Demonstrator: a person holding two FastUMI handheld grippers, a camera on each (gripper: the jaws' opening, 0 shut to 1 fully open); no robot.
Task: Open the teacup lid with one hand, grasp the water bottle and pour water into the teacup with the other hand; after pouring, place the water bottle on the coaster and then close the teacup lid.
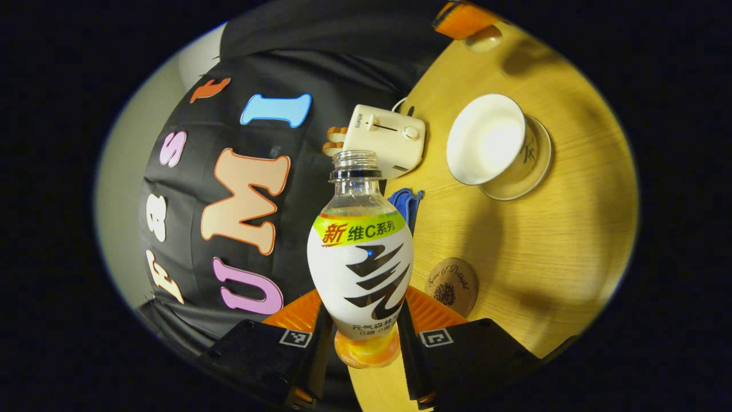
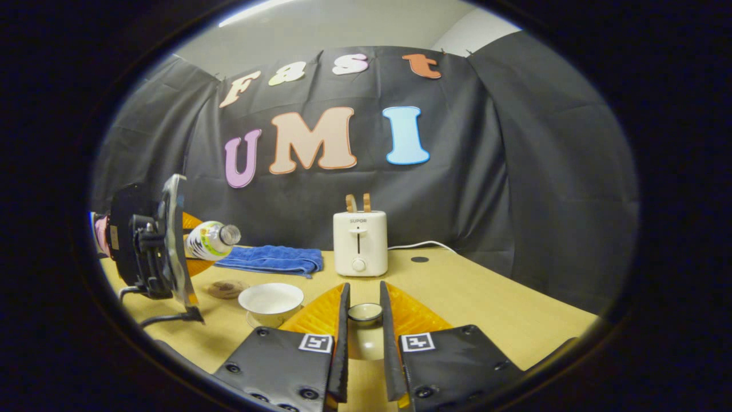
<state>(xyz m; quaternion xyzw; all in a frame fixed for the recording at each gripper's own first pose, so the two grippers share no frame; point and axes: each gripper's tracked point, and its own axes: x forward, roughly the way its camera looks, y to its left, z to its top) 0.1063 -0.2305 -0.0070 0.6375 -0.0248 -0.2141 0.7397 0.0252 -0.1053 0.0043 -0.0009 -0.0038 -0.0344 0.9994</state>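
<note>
Left gripper view: left gripper [image 1: 366, 337] fingers clamp the lower body of the water bottle [image 1: 361, 257], centre frame. Bottle is uncapped, neck pointing away from the camera, tilted over sideways relative to the desk [image 1: 549, 252]. Teacup [image 1: 486, 139] sits open on its saucer, upper right; coaster [image 1: 452, 284] lies lower, just right of the bottle. Toaster [image 1: 389, 139] and blue towel [image 1: 407, 203] are behind the neck.

Risk: the mouth is not over the cup; further tilt here would spill onto the desk or towel.

Right gripper view: right gripper [image 2: 364, 332] fingers closed on the teacup lid [image 2: 365, 312], bottom centre. Bottle near-horizontal at left, teacup below and to its right.

Risk: the lid's grip looks narrow; it could slip and drop. Overshooting the pour could overflow the shallow cup.
</note>
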